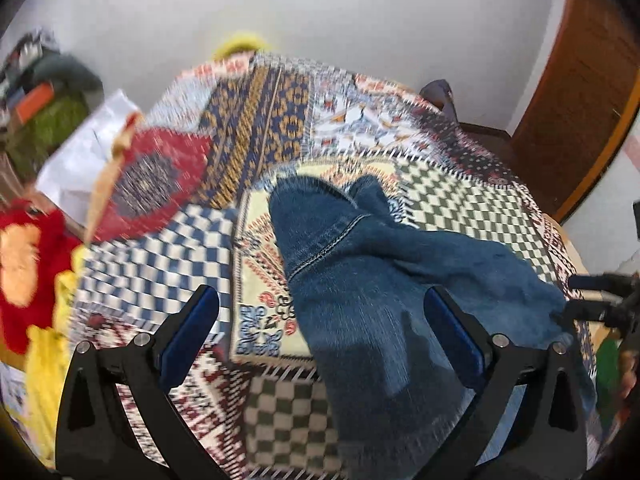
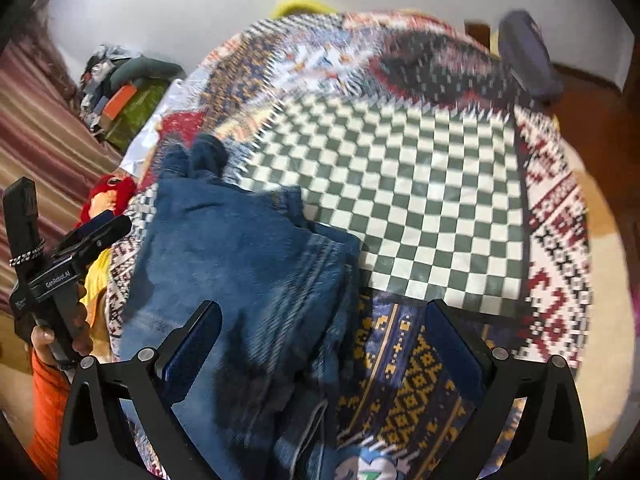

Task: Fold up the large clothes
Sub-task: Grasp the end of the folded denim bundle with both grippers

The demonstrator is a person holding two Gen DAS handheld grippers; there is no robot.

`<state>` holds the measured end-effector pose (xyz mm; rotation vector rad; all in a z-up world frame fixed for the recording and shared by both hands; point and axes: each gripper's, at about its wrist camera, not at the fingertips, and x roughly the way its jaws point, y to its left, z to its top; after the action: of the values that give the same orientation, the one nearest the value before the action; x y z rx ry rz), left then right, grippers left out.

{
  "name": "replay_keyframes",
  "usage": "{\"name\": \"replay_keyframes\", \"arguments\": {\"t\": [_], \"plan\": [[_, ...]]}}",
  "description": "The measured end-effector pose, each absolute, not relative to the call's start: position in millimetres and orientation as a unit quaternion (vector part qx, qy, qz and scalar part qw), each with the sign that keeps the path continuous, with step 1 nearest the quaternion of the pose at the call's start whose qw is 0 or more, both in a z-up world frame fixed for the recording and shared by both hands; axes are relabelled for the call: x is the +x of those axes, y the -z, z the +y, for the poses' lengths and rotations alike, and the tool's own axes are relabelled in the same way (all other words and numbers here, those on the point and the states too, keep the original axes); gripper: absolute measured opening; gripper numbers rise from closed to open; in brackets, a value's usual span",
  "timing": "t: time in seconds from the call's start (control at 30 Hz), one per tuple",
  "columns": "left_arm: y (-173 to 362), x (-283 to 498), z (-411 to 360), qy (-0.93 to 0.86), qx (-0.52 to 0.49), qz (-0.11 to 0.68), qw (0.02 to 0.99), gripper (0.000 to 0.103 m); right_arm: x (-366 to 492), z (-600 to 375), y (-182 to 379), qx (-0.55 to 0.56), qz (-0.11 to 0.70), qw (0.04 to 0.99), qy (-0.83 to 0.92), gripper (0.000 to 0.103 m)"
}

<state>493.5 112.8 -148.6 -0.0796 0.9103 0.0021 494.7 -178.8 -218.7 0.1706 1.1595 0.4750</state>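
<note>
Jeans [image 1: 360, 280] lying on a patchwork cloth [image 1: 160, 240] that covers the desk, bunched into folds, with one leg end toward the far side. Left wrist view: left gripper [image 1: 320, 320] above the denim, fingers [image 1: 188, 332] wide apart and holding nothing; the right-hand finger lies over the jeans, the left-hand one over the cloth. Right gripper seen at the right edge of this view, near the denim's edge. Right wrist view: right gripper [image 2: 324, 332] above the near edge of the jeans [image 2: 240, 264], fingers [image 2: 452, 344] wide apart and empty, green-checked patch [image 2: 420, 200] beyond. Left gripper [image 2: 68, 256] appears at left in this view, held by a hand [image 2: 60, 340] with an orange sleeve [image 2: 48, 408]. Red and yellow garments [image 1: 28, 272] lie at the cloth's left edge. Both views are motion-blurred
</note>
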Motion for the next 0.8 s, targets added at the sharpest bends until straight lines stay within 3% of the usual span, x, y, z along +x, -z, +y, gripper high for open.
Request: {"name": "replay_keyframes", "arguments": {"t": [0.33, 0.8], "plan": [[130.0, 443.6, 111.5, 0.044, -0.054, 0.444, 0.893, 0.103, 452.0, -182.9, 180.5, 0.066, 0.503, 0.828, -0.237, 0.101], [219.8, 442.6, 111.8, 0.104, -0.175, 0.536, 0.819, 0.103, 464.3, -166.6, 267.4, 0.079, 0.598, 0.753, -0.263, 0.101]]}}
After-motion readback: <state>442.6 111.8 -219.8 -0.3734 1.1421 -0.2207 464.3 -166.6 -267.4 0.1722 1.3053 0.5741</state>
